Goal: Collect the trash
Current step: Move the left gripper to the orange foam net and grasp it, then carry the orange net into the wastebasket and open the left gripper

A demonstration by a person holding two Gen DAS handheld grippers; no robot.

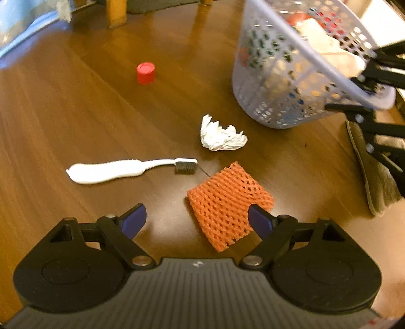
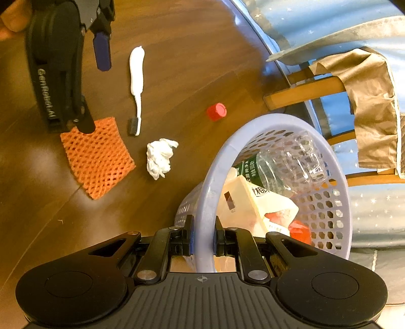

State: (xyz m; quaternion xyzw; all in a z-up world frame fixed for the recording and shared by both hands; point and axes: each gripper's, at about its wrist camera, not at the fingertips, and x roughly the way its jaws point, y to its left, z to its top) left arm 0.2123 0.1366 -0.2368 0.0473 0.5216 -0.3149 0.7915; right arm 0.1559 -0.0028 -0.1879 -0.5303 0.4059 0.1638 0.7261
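Note:
My left gripper (image 1: 196, 220) is open and hovers low over the wooden floor, its right fingertip above the near edge of an orange foam net (image 1: 227, 205). Beyond the net lie a crumpled white tissue (image 1: 220, 135), a white toothbrush (image 1: 114, 170) and a red bottle cap (image 1: 146, 73). My right gripper (image 2: 203, 243) is shut on the rim of a lilac mesh basket (image 2: 217, 177), which is tilted. Inside the basket are a clear plastic bottle (image 2: 291, 162) and a carton (image 2: 250, 202). In the right wrist view, the net (image 2: 98, 157), tissue (image 2: 160, 157), toothbrush (image 2: 136, 83) and cap (image 2: 216, 111) lie left of the basket.
A wooden chair (image 2: 303, 91) with a tan cloth (image 2: 367, 106) draped on it stands past the basket, against a blue curtain (image 2: 329, 22). A grey slipper (image 1: 372, 172) lies at the right, near the basket (image 1: 291, 76). Open floor stretches to the left.

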